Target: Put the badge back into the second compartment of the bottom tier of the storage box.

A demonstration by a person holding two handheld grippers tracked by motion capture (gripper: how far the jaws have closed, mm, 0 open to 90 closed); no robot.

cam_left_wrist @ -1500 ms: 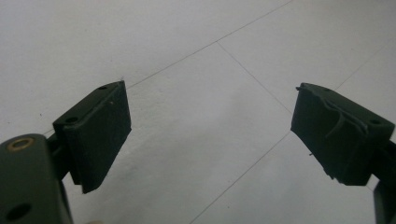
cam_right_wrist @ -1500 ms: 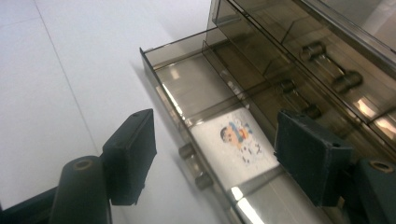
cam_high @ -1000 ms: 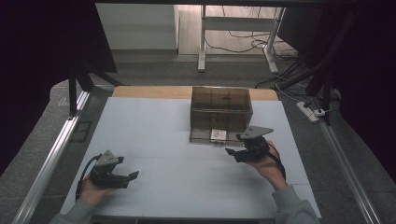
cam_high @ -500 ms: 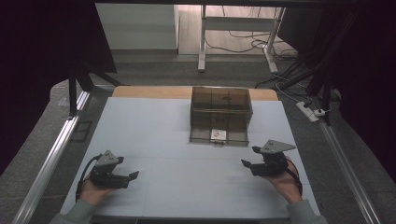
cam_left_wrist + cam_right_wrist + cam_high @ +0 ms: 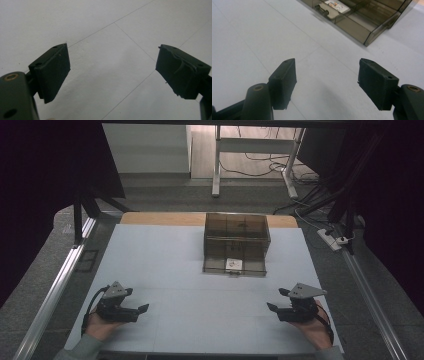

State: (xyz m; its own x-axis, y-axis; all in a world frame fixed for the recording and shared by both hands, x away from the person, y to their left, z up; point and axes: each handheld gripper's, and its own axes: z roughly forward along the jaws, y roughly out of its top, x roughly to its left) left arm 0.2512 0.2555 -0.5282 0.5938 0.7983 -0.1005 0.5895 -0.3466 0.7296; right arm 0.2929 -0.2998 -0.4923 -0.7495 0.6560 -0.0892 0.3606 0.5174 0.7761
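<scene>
High view: left gripper [image 5: 134, 308] and right gripper [image 5: 278, 302] low at the table's [image 5: 165, 255] near corners, pointing inward; drawer box [image 5: 236, 242] mid-back. Gripper views: left jaws wide, empty; right jaws apart, empty, just been closing.

The table [image 5: 165, 270] top looks like smooth, matt, pale sheets with thin seams. At its far edge sits a box [image 5: 236, 232] of see-through, smoky brown, shiny plastic. Inside lies a small paper card [image 5: 336, 5]. The gripper pads [image 5: 53, 72] look like dull black rubber.
</scene>
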